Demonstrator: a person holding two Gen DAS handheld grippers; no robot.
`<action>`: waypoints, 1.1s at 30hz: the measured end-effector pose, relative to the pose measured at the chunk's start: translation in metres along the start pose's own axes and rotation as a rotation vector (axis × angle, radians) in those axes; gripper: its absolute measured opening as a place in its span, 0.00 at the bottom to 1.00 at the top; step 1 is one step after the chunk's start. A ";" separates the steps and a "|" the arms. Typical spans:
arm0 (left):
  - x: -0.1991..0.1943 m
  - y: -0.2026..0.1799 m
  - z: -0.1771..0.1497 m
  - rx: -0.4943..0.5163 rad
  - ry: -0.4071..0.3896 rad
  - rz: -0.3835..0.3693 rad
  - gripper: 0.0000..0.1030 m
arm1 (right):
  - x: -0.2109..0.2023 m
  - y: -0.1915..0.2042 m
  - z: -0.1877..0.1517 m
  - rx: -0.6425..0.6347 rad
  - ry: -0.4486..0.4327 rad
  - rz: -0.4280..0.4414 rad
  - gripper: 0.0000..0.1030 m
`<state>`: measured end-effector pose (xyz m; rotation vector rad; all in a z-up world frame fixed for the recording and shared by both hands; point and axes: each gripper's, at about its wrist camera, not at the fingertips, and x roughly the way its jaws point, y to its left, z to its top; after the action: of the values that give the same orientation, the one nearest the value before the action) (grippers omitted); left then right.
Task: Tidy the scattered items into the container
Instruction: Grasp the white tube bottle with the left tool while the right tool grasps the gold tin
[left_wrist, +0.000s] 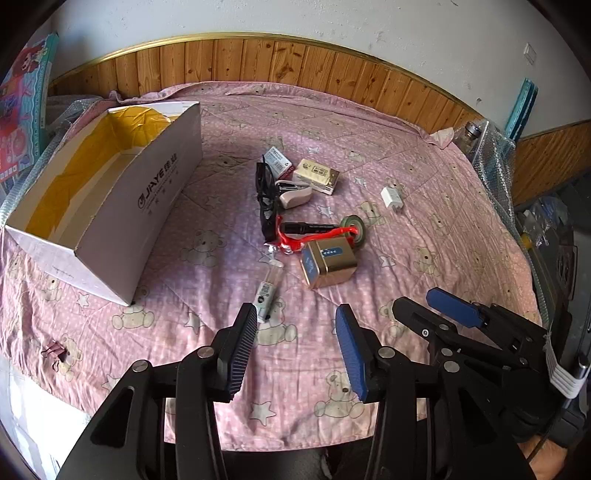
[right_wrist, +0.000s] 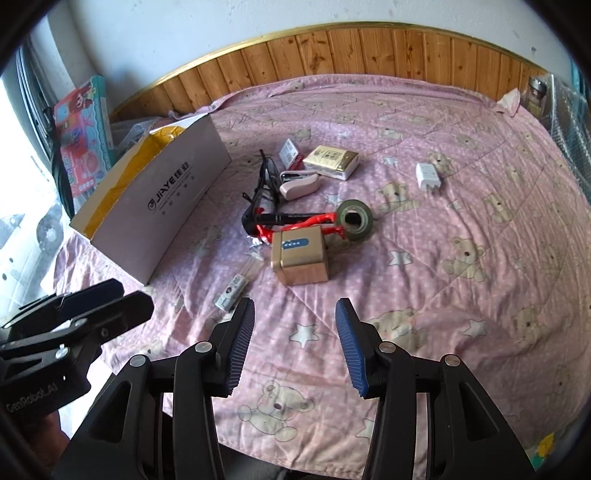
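A white cardboard box (left_wrist: 122, 206) (right_wrist: 173, 199) with a yellow lining lies open at the left of the pink bedspread. Scattered mid-bed are black glasses (left_wrist: 266, 199) (right_wrist: 264, 184), a pink stapler (left_wrist: 295, 197) (right_wrist: 299, 186), a gold tin (left_wrist: 328, 262) (right_wrist: 301, 258), a tape roll (left_wrist: 352, 225) (right_wrist: 354, 218), a black pen (left_wrist: 310, 228) (right_wrist: 284, 217) with red ribbon, a white charger (left_wrist: 392, 197) (right_wrist: 427, 176), a cream packet (left_wrist: 317, 175) (right_wrist: 332, 157) and a small tube (left_wrist: 266, 291) (right_wrist: 232, 293). My left gripper (left_wrist: 295, 314) hovers open near the tube. My right gripper (right_wrist: 295, 306) hovers open short of the tin.
A small red-and-white box (left_wrist: 279, 159) (right_wrist: 290, 151) lies behind the stapler. A binder clip (left_wrist: 53, 350) sits near the bed's front left edge. Wooden panelling (left_wrist: 295, 62) backs the bed, a glass jar (left_wrist: 469, 134) (right_wrist: 535, 94) stands at the far right, and a colourful toy box (right_wrist: 83, 133) leans at the left.
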<state>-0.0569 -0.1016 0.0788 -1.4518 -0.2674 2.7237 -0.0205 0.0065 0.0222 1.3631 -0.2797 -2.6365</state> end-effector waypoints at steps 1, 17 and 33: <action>-0.001 0.004 -0.002 0.005 0.004 0.008 0.47 | 0.005 0.003 0.001 0.008 0.005 0.020 0.47; 0.027 0.049 -0.016 -0.059 0.100 -0.060 0.56 | 0.041 0.009 0.015 0.002 0.038 -0.017 0.53; 0.141 0.054 0.006 -0.032 0.213 -0.037 0.41 | 0.095 -0.033 0.034 0.104 0.125 0.013 0.55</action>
<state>-0.1386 -0.1389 -0.0431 -1.7101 -0.3245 2.5196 -0.1044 0.0205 -0.0414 1.5450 -0.4125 -2.5459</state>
